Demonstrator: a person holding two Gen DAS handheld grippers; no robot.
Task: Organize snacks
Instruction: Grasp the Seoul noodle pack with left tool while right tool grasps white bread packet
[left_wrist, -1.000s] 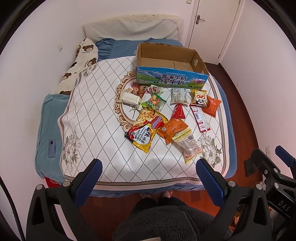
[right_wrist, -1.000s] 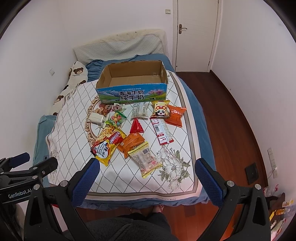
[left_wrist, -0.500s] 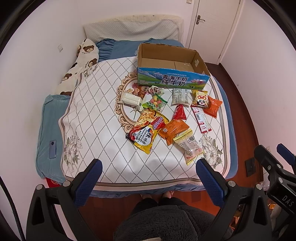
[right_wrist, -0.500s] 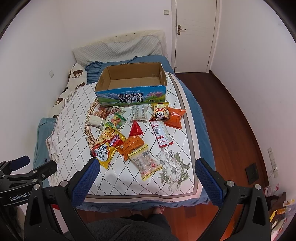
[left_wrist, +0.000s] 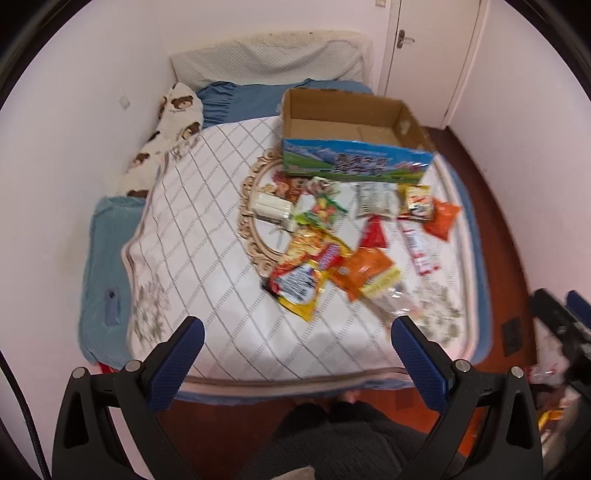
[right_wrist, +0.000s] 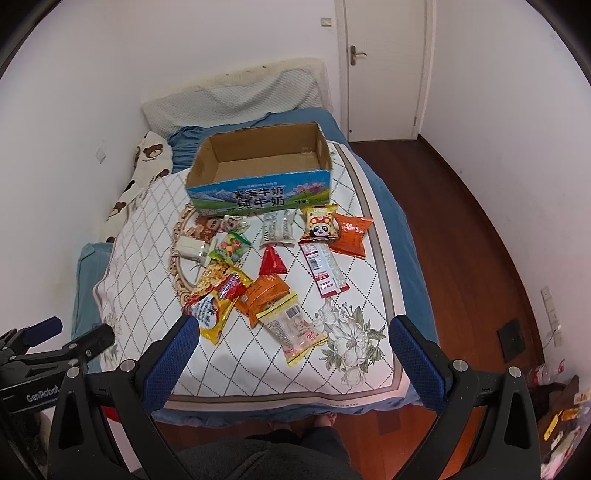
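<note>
Several snack packets lie on the bed's white quilt, among them a yellow noodle bag, an orange packet, a clear packet, a red triangle and a panda packet. An open cardboard box stands empty behind them. My left gripper is open above the bed's foot, short of the snacks. My right gripper is open, also above the foot, apart from every packet.
Pillows lie at the head; a bear-print pillow lies along the left wall. A door stands at the back right. Wooden floor runs along the bed's right side. A phone lies on the blue sheet.
Both grippers have moved forward toward the bed, so the snacks and box look larger. The left wrist view is blurred by motion. Both stay open and empty.
</note>
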